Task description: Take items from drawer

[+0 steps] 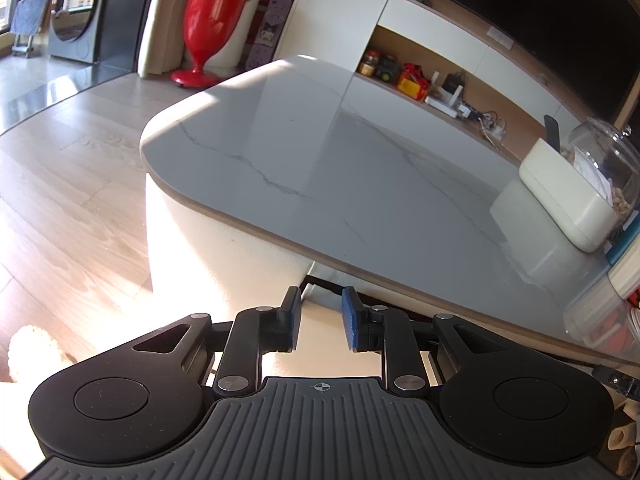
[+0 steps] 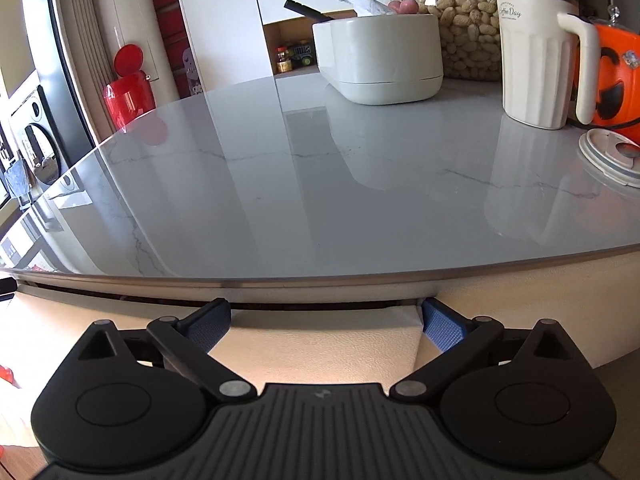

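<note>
The drawer [image 2: 320, 344] sits barely open under the table top [image 2: 320, 208], the right gripper [image 2: 326, 322] wide, the left gripper [image 1: 320, 318] narrow and empty, so fingers could slip off its smooth front.

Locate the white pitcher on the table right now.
Right wrist view, far right of the tabletop: the white pitcher stands upright between the peanut jar and the orange pumpkin bucket.

One legible inscription on the worktop

In the right wrist view we read a script ending in "Day" on the white ribbed jug [image 2: 534, 64]; the word before it looks like "Coffee", though we cannot be sure, and a smaller line beneath is too fine to read. We find nothing else legible.
</note>
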